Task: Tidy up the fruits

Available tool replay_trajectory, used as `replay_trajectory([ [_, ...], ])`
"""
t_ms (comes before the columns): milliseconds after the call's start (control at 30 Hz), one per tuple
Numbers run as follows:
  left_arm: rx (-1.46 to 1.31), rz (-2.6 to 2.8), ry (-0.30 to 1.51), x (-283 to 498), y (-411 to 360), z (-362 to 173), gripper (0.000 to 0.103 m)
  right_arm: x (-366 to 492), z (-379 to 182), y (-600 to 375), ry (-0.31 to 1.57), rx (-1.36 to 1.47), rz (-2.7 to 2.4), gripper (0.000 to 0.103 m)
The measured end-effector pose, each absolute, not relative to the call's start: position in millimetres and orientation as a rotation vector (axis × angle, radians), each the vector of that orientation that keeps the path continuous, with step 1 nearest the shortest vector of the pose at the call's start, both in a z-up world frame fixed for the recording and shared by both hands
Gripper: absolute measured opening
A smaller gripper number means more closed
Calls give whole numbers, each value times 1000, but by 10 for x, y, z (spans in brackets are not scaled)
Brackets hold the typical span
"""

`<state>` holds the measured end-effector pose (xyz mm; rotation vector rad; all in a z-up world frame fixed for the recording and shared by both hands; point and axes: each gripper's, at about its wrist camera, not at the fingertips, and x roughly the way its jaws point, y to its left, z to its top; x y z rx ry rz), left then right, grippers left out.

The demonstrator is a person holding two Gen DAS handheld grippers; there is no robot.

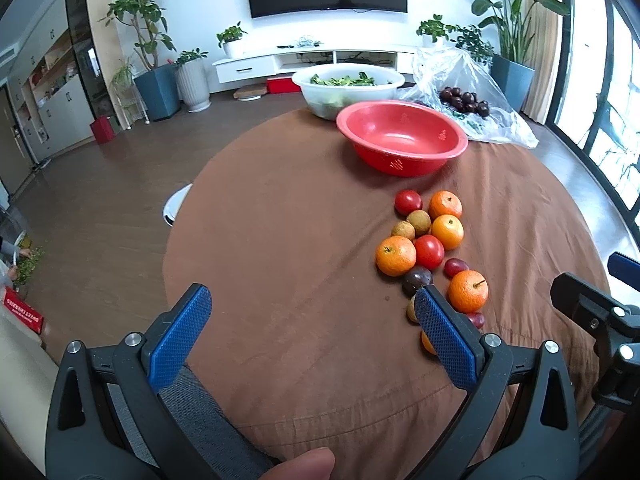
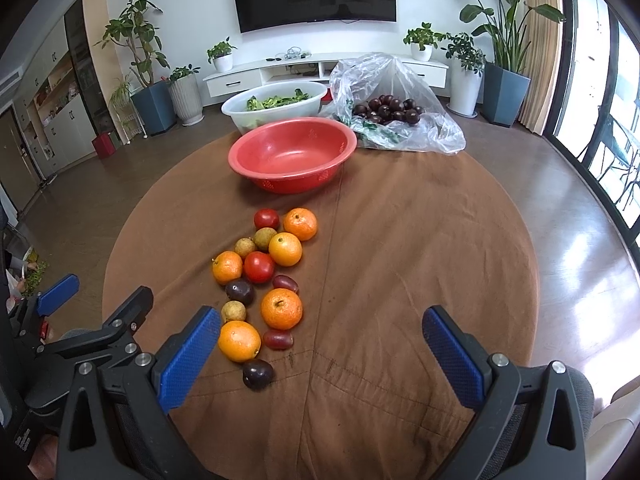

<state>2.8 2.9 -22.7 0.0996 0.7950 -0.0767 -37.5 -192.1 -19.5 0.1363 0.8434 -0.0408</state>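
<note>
You hold both tools low at the near edge of the round table, and neither has anything in it: the left gripper [image 1: 312, 312] has its blue pads spread wide over bare brown tablecloth [image 1: 300, 240], and the right gripper [image 2: 322, 334] is just as wide open, its jaws straddling empty cloth to the right of the fruit. The fruit lies loose on the cloth in a ragged line running away from you: tangerines, such as the one nearest the middle of the pile [image 2: 281, 308], two tomatoes, one in the thick of the heap [image 2: 258, 267], small tan longan-like fruits [image 2: 233, 311], dark purple round ones [image 2: 257, 374] and a few reddish oblong pieces [image 2: 277, 339]. Several touch one another, so lifting one may set a neighbour rolling. The empty red basin [image 2: 292, 159] stands beyond the pile on the same line, probably as the place meant to receive the fruit. Behind it a white basin of leafy greens [image 2: 276, 106] and a clear plastic bag of dark plums [image 2: 394, 108] sit at the far edge, apart from the loose fruit. Your left tool's right pad [image 1: 444, 340] covers part of the nearest fruit in that view, so the right tool looks better placed to start with the closest orange [image 2: 239, 340].
</note>
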Motion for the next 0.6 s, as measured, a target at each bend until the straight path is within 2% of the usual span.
replay_trajectory([
  [133, 84, -178, 792, 21, 65, -312, 103, -449, -246, -1951, 824, 143, -2, 103],
  [300, -7, -379, 891, 112, 114, -521, 103, -420, -242, -2075, 833, 147, 48, 103],
  [600, 121, -383, 938, 118, 6, -670, 103, -441, -407, -2142, 861, 136, 156, 103],
])
